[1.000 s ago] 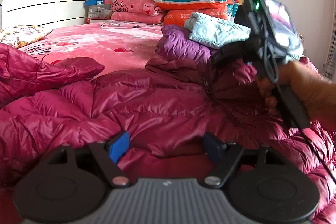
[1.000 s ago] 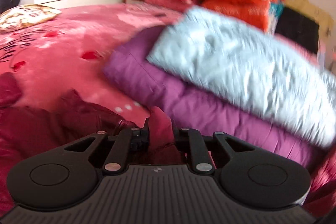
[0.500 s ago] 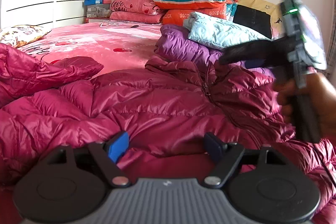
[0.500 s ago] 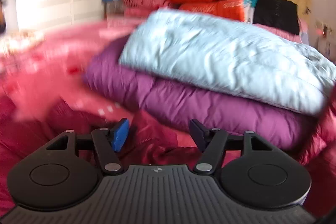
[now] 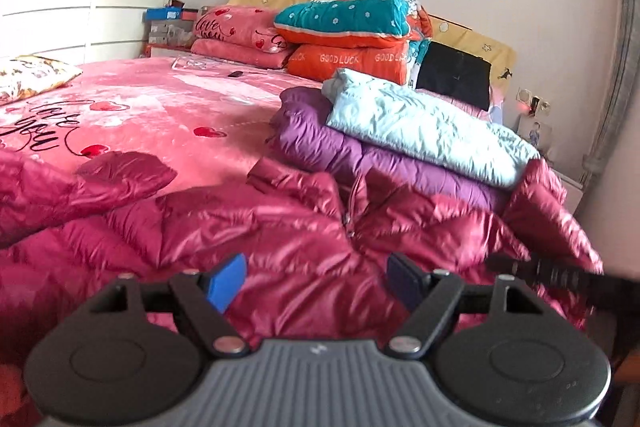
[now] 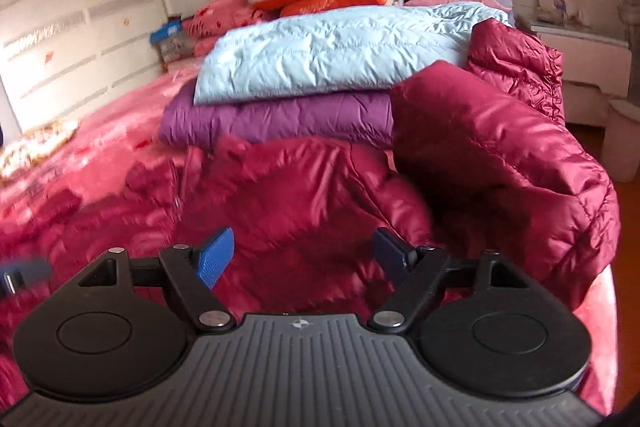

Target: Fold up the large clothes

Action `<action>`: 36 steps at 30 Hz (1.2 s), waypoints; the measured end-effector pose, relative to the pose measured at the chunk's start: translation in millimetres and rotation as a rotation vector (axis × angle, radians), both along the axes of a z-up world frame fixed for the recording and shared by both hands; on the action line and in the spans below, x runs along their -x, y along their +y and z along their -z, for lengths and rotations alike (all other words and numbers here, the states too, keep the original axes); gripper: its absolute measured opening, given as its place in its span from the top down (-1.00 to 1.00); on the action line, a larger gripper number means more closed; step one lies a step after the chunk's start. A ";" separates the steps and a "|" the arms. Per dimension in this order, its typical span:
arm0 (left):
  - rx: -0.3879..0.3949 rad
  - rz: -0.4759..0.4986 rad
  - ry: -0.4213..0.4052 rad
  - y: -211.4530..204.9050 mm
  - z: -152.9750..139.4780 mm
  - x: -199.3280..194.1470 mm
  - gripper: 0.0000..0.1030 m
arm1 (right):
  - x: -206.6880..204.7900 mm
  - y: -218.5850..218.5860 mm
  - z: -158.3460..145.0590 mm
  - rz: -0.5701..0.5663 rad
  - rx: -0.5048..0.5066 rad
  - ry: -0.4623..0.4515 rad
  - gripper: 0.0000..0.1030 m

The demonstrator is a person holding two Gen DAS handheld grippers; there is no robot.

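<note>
Both the left hand-held gripper [image 5: 316,281] and right hand-held gripper [image 6: 302,255] gape wide, empty, above the shiny crimson quilted down jacket [image 5: 280,227] filling mid-frame.

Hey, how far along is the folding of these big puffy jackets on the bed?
Done: a light blue quilted jacket lies folded on a folded purple puffer jacket. In hand: nothing; the left gripper and right gripper are both open above the shiny crimson puffer jacket. Left: that crimson jacket is spread out, one part flopped over, unfolded.
</note>
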State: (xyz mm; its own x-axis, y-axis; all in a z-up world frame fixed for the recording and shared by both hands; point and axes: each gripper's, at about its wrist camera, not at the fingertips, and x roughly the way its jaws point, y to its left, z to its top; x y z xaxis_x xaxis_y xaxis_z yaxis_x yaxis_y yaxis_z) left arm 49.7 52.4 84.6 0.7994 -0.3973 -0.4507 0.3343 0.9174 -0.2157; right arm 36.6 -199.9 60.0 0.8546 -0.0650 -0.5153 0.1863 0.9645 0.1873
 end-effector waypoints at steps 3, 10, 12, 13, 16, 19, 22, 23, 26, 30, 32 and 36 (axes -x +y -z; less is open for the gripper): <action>-0.009 -0.021 -0.001 -9.4 -11.6 -14.9 -0.50 | 4.0 -2.3 2.6 -0.033 -0.006 -0.010 -0.94; 0.067 -0.053 0.068 -33.2 -12.0 -82.6 -0.51 | 1.6 1.8 11.0 -0.101 -0.018 0.032 -0.99; 0.114 -0.076 0.103 -35.1 -1.7 -109.3 -0.51 | 0.8 -1.4 10.6 -0.112 -0.031 0.039 -1.00; 0.129 -0.099 0.118 -35.1 3.9 -121.9 -0.51 | 0.8 -3.4 10.1 -0.116 -0.039 0.043 -1.00; 0.156 -0.153 0.128 -34.4 16.3 -153.4 -0.51 | 1.1 -13.1 11.1 -0.120 -0.087 0.049 -1.00; 0.209 -0.182 0.169 -31.6 28.0 -180.4 -0.51 | -3.8 -26.2 14.9 -0.112 -0.172 0.069 -1.00; 0.319 -0.203 0.198 -27.2 37.3 -200.5 -0.54 | -6.3 -39.4 20.4 -0.097 -0.266 0.097 -1.00; 0.356 -0.201 0.209 -27.2 39.9 -206.2 -0.58 | -7.2 -43.6 21.1 -0.093 -0.294 0.099 -1.00; 0.401 -0.219 0.208 -31.7 43.7 -218.3 -0.58 | -6.3 -48.2 21.3 -0.091 -0.320 0.093 -1.00; 0.451 -0.150 0.185 -48.9 40.7 -224.7 -0.60 | -6.1 -44.8 22.3 -0.092 -0.300 0.099 -1.00; 0.449 -0.085 0.178 -58.9 39.0 -227.3 -0.58 | -5.6 -40.5 21.7 -0.096 -0.288 0.102 -1.00; 0.358 -0.027 0.224 -75.8 44.6 -230.5 -0.56 | -5.7 -43.5 21.1 -0.097 -0.291 0.103 -1.00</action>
